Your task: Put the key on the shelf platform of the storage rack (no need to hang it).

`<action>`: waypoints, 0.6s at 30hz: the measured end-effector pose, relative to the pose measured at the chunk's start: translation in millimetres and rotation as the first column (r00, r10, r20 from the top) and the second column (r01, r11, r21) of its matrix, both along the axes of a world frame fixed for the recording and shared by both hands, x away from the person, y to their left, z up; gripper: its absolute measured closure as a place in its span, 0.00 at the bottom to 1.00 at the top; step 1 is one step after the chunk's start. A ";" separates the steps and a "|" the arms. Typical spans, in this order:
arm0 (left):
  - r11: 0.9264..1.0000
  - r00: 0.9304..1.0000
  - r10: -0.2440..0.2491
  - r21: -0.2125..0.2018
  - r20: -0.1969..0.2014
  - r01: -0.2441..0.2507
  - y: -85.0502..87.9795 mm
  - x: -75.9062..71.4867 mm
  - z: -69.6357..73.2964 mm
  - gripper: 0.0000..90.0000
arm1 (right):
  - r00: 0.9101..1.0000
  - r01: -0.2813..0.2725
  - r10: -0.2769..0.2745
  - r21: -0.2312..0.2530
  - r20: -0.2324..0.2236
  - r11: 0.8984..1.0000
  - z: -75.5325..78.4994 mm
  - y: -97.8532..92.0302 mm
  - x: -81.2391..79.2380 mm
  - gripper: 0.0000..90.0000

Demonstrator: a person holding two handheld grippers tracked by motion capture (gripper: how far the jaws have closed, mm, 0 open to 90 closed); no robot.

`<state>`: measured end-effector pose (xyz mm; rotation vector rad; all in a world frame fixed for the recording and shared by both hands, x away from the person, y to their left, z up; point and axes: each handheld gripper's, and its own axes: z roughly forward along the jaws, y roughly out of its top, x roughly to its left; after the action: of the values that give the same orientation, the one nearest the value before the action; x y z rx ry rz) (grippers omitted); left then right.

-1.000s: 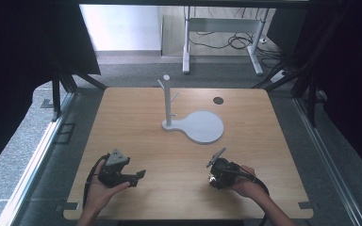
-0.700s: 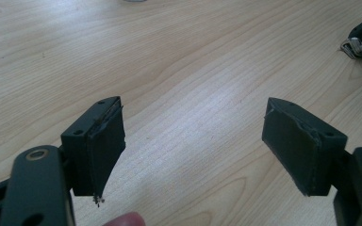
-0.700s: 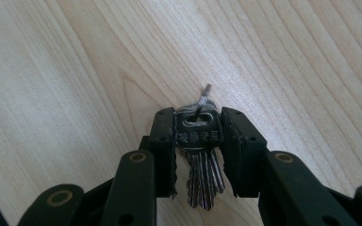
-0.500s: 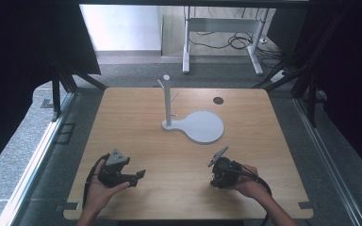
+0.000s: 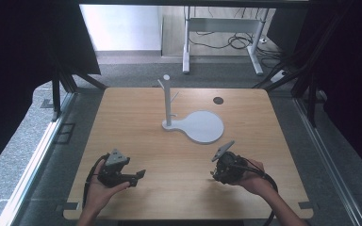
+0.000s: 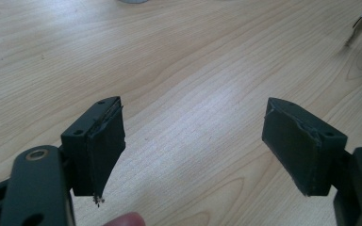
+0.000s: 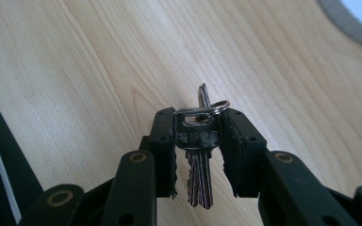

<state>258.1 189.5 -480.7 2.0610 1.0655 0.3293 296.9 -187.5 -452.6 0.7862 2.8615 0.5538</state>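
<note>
My right gripper (image 7: pixel 198 127) is shut on a bunch of silver keys (image 7: pixel 197 141). Its pads press the flat head of the front key, the blades point back toward the camera, and the key ring (image 7: pixel 209 108) pokes out past the jaw tips. In the high view the right gripper (image 5: pixel 217 173) is held just above the table's near right part. My left gripper (image 6: pixel 193 127) stands open with bare wood between its pads. It rests in a hand at the near left, where the high view shows the left gripper (image 5: pixel 139 175).
A white stand (image 5: pixel 167 99) with a side peg rises from a round white base (image 5: pixel 203 126) at the table's middle. A dark hole (image 5: pixel 218 100) lies behind it. The wooden table (image 5: pixel 136 117) has metal rails at both sides.
The right hand has lifted a little off the table with the keys in its grip. The left hand has stayed where it was.
</note>
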 end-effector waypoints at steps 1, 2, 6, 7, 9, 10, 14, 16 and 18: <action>1.000 1.000 -0.007 -0.014 -0.002 0.007 0.2 0.0 0.2 0.25 | 1.000 -0.002 0.002 0.002 0.005 1.000 2.4 -0.7 0.6 0.75; 1.000 1.000 -0.009 -0.019 -0.005 0.009 0.3 -0.2 0.8 0.25 | 1.000 -0.002 0.002 0.001 0.010 1.000 4.7 -1.1 0.9 0.75; 1.000 1.000 0.006 0.006 -0.006 -0.006 0.1 0.4 -0.3 0.25 | 1.000 0.000 0.000 0.012 0.025 1.000 12.2 -1.5 1.8 0.75; 1.000 1.000 0.012 0.010 -0.009 -0.012 0.2 0.5 -0.8 0.25 | 0.999 0.002 -0.003 0.017 0.036 1.000 15.6 -2.0 2.6 0.75; 1.000 1.000 0.012 0.012 -0.006 -0.012 0.5 0.5 -0.5 0.25 | 0.999 0.004 -0.004 0.019 0.035 1.000 16.6 -2.2 2.8 0.75; 1.000 1.000 0.012 0.008 -0.006 -0.012 0.6 0.3 -0.1 0.25 | 0.999 0.003 -0.004 0.022 0.041 1.000 17.8 -2.3 3.2 0.75; 1.000 1.000 0.009 -0.008 -0.004 -0.009 -0.5 -0.8 1.6 0.25 | 0.999 0.003 -0.004 0.022 0.039 1.000 21.3 -3.2 5.0 0.75; 1.000 1.000 0.003 -0.003 -0.003 -0.003 -2.3 -0.8 1.1 0.25 | 0.999 0.000 -0.001 0.021 0.042 1.000 22.9 -3.1 7.9 0.75; 1.000 1.000 -0.002 0.002 -0.006 0.002 -3.6 -0.9 0.3 0.25 | 0.999 0.007 -0.008 0.022 0.040 1.000 23.9 -2.9 8.9 0.75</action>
<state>257.2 185.9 -480.3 2.0662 1.0667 0.3234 305.8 -190.4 -428.7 0.7802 2.8196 0.5946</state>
